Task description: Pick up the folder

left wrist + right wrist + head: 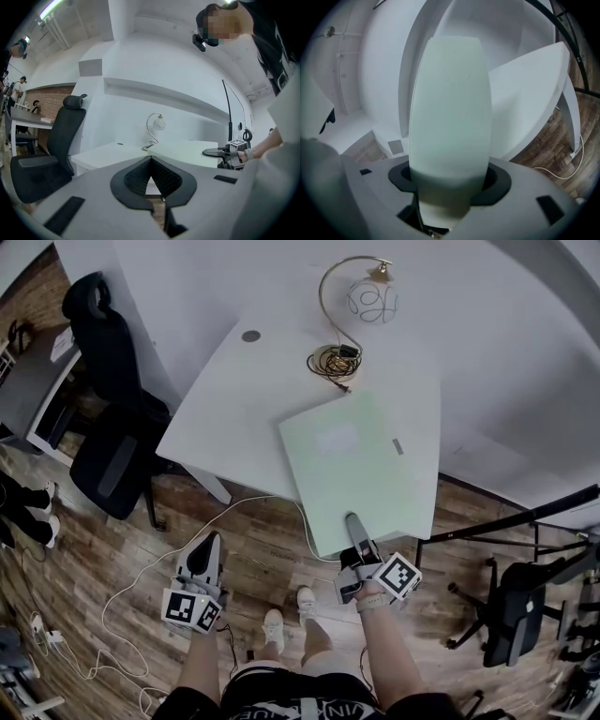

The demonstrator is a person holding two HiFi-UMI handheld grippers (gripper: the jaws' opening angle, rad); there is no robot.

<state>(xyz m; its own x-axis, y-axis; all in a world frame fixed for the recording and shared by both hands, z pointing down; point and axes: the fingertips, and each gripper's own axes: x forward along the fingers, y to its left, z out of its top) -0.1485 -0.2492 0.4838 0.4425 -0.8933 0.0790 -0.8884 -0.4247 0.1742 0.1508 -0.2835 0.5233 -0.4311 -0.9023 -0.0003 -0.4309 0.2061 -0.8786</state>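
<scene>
The pale green folder [361, 465] lies over the right part of the white desk [234, 390], its near edge jutting past the desk's front edge. The right gripper [356, 526] grips that near edge, its 2 jaws clamped above and below the sheet. I cannot tell whether the folder's far edge touches the desk. The left gripper [204, 554] hangs off the desk's front left, over the wood floor [253, 540], jaws closed together on nothing. A curved lamp [361, 301] stands at the desk's far side.
</scene>
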